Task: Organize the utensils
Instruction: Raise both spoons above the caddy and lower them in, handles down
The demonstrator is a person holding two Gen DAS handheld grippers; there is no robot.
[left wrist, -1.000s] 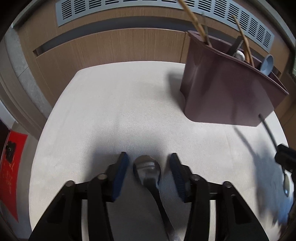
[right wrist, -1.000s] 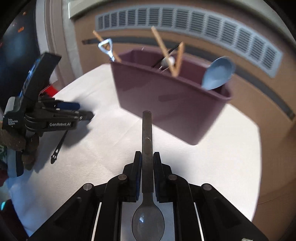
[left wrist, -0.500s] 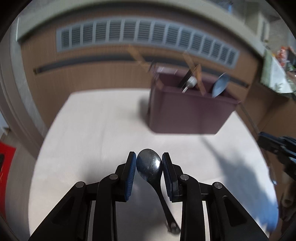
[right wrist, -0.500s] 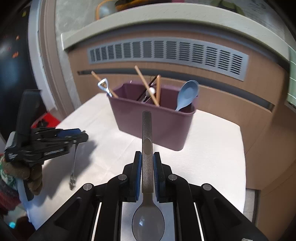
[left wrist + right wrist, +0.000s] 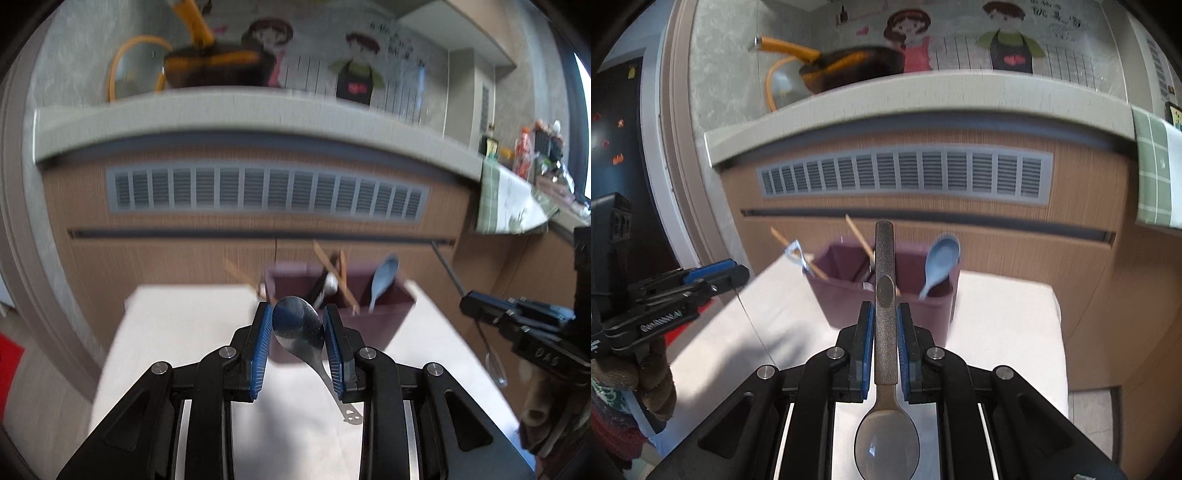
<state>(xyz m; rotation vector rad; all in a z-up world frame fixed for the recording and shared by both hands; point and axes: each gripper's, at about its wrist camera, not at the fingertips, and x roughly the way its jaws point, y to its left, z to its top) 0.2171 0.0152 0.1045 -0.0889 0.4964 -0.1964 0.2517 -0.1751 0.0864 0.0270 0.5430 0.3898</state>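
Two spoons are in my grip: my left gripper [image 5: 298, 345] is clamped on the bowl of a shiny steel spoon [image 5: 297, 326], handle hanging toward the white table [image 5: 177, 332]. My right gripper [image 5: 885, 345] is closed on the handle of a matte metal spoon [image 5: 884, 321], bowl nearest the camera. Both are raised on the near side of the maroon utensil caddy [image 5: 846, 306], which stands at the table's far edge holding chopsticks [image 5: 858, 234] and a pale blue spoon [image 5: 940, 264].

A maroon utensil holder [image 5: 886, 295] holds a pale blue spoon [image 5: 942, 264] and tan wooden chopsticks [image 5: 858, 236]. Both grippers have black bodies with blue pads [image 5: 260, 350]. The tabletop [image 5: 1004, 325] is off-white, the vent grille [image 5: 905, 173] grey, the cabinet front [image 5: 1071, 266] wood-grain brown.
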